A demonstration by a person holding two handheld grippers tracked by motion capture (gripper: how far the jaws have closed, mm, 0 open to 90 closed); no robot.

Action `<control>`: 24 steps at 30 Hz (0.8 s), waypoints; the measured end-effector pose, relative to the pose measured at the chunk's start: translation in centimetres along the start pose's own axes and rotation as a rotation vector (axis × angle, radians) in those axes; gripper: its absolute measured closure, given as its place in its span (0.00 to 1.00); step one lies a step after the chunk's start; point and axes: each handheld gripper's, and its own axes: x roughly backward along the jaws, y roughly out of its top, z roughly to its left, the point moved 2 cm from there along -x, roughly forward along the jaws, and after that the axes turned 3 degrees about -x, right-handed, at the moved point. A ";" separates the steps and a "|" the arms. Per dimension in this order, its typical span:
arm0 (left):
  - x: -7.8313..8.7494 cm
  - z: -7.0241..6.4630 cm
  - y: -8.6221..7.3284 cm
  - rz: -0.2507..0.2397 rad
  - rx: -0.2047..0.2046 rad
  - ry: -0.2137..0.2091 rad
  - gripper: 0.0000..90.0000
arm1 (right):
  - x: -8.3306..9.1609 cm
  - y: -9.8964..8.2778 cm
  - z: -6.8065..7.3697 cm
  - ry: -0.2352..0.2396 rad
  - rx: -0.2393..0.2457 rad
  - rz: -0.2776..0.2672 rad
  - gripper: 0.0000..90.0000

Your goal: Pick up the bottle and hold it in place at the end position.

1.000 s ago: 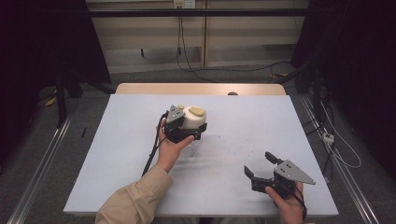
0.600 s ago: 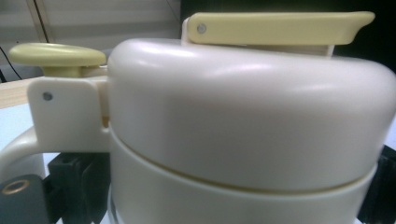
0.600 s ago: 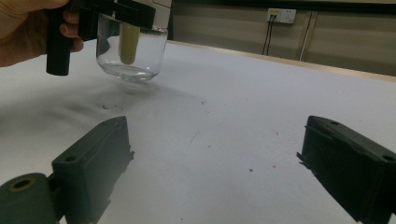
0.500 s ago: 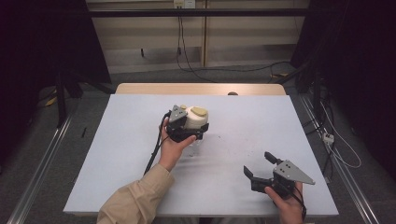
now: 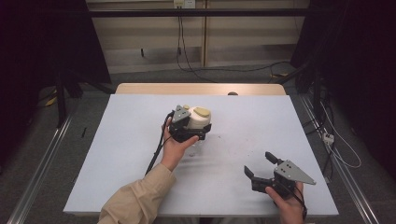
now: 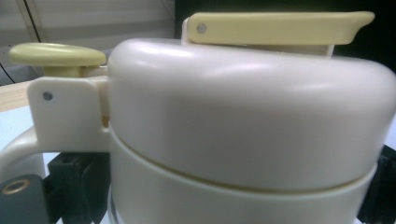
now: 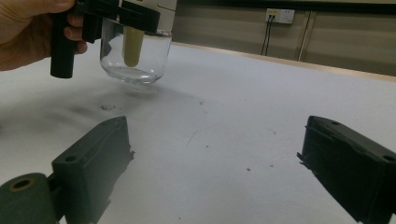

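A cream jug with a yellow-green lid lever and a clear glass lower part hangs just over the white table near its middle. My left gripper is shut on the jug, one jaw on each side of its body. In the left gripper view the jug's cream top stands close between the jaws. The right gripper view shows the glass bottom, a yellow tube inside it, and a shadow beneath. My right gripper is open over the front right of the table, with nothing between its jaws.
The white table top carries small dark specks and scuffs near the jug. A wooden strip runs along the far edge. Cables lie on the floor to the right of the table.
My left gripper and the jug have drifted very slightly to the right. The right gripper has not moved.
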 end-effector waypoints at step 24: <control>-1.2 -0.3 0.0 0.003 -0.002 -0.018 0.07 | 0.1 -0.1 0.0 0.001 0.001 0.003 0.08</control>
